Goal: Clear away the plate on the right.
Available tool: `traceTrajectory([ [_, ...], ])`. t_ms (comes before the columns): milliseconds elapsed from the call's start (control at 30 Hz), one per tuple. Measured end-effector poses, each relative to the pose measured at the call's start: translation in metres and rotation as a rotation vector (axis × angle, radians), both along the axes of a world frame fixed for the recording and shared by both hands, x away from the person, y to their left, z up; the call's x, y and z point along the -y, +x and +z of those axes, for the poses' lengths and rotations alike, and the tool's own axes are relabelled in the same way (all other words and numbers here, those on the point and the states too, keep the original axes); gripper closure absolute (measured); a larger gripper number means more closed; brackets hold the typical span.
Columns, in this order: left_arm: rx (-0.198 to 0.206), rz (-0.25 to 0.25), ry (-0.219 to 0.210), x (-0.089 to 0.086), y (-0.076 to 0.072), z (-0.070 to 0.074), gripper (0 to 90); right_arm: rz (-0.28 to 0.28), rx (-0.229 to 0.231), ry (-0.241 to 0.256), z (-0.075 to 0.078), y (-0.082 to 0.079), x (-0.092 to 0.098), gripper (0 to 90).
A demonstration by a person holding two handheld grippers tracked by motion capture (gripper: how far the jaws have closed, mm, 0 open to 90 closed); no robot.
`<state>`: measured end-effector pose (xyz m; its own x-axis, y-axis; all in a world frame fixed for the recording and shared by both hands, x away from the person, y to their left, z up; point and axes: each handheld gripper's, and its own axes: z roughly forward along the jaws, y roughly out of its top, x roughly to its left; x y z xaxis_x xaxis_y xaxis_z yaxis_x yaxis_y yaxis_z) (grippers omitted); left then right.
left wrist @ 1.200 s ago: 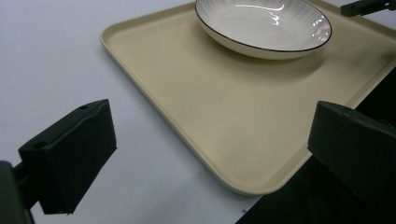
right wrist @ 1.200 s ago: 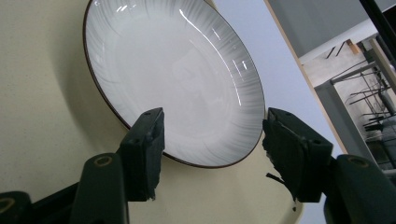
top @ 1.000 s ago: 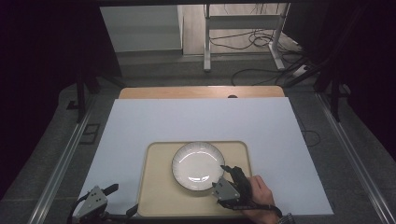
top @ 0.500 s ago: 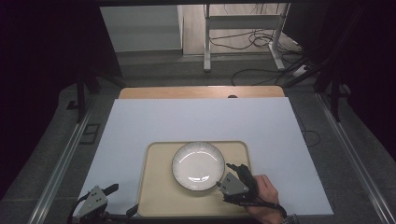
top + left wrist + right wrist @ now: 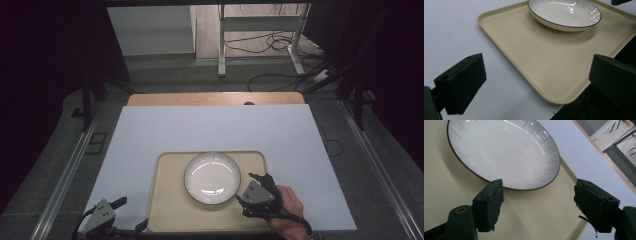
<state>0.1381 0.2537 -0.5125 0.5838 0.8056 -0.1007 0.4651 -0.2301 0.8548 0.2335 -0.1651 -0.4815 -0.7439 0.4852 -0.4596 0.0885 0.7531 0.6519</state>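
Observation:
A white plate (image 5: 212, 177) with a dark rim lies on a beige tray (image 5: 170, 210) near the table's front edge. My right gripper (image 5: 246, 189), held by a hand, sits open over the tray just right of the plate. In the right gripper view the plate (image 5: 504, 152) lies just ahead of the open gripper (image 5: 541, 205), with nothing between its jaws. My left gripper (image 5: 131, 214) rests open at the tray's front left corner. In the left gripper view its jaws stand wide apart (image 5: 537, 80) over the tray (image 5: 524, 50), and the plate (image 5: 564, 12) is farther off.
A white mat (image 5: 210, 130) covers the table, with a strip of wood (image 5: 215, 98) at its far edge. Metal rails run along both sides. Beyond the table are a frame's legs (image 5: 220, 45) and cables (image 5: 280, 75) on the floor.
My right gripper has drawn back slightly to the right, away from the plate's rim. The left gripper, plate and tray have not moved.

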Motion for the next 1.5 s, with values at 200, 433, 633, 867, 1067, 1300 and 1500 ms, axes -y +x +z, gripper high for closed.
traceTrajectory([
  [200,0.0,-0.001,-0.001,0.0,0.0,0.0,0.8,-0.018,-0.02,0.04,0.002,0.002,0.007,19.5],
  [433,-0.002,-0.002,0.0,0.0,0.0,0.0,0.8,-0.034,-0.047,0.075,0.003,0.003,0.014,15.6],
  [633,-0.003,-0.005,0.001,0.0,0.0,0.0,0.8,-0.046,-0.073,0.099,0.004,0.004,0.02,12.5],
  [867,-0.005,-0.008,0.003,0.0,0.001,0.0,0.8,-0.057,-0.104,0.127,0.004,0.005,0.027,10.5],
  [1067,-0.006,-0.009,0.003,0.001,0.001,0.0,0.8,-0.067,-0.127,0.152,0.004,0.006,0.034,8.6],
  [1300,-0.008,-0.01,0.004,0.001,0.001,0.0,0.8,-0.085,-0.151,0.19,0.004,0.007,0.041,6.7],
  [1500,-0.008,-0.011,0.005,0.001,0.001,0.0,0.8,-0.106,-0.157,0.204,0.003,0.007,0.047,5.9],
])
